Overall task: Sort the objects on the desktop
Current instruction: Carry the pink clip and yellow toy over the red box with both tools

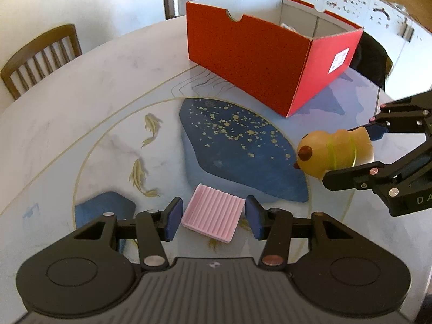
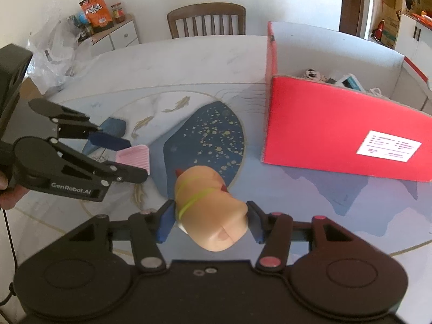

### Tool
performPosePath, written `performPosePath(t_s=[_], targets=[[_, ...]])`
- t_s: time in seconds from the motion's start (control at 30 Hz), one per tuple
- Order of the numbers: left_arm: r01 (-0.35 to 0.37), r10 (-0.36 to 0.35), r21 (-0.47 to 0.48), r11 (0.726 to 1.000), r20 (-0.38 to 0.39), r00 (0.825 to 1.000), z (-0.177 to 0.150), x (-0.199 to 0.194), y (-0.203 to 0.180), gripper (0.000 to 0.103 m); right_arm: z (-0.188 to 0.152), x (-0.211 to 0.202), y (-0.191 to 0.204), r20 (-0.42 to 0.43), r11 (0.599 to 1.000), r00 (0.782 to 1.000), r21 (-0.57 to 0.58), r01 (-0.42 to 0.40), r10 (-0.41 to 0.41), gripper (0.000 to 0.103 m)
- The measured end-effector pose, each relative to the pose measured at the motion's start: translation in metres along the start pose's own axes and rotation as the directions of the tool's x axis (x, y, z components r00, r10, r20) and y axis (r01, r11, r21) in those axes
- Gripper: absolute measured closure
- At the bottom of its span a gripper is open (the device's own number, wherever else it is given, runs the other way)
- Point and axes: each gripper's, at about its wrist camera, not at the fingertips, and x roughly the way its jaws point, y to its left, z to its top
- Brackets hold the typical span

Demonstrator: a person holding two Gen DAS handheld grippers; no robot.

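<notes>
A pink ribbed pad (image 1: 213,220) lies flat on the table between the open fingers of my left gripper (image 1: 212,220); the fingers stand on either side of it without closing on it. It also shows in the right wrist view (image 2: 134,156). My right gripper (image 2: 210,220) is shut on a yellow toy duck (image 2: 209,210) and holds it above the table. The duck (image 1: 334,152) and the right gripper (image 1: 351,156) show at the right of the left wrist view. A red open box (image 1: 259,62) stands at the far side, with several items inside (image 2: 348,81).
The round table (image 1: 81,108) has a blue and gold fish pattern. A wooden chair (image 2: 206,19) stands beyond it. A cabinet with packages (image 2: 108,24) and plastic bags (image 2: 59,51) is at the far left of the right wrist view.
</notes>
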Motion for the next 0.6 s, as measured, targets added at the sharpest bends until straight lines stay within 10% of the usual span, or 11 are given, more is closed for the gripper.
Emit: performPosePath(t_s=[0.6], targets=[[0.019,-0.011,-0.097,0.995,0.082,0.997,0.047,-0.037,-0.055,0.054,0.001,-0.051,-0.049,0.057,0.999,0.998,0.039,0.012,-0.014,0.049]])
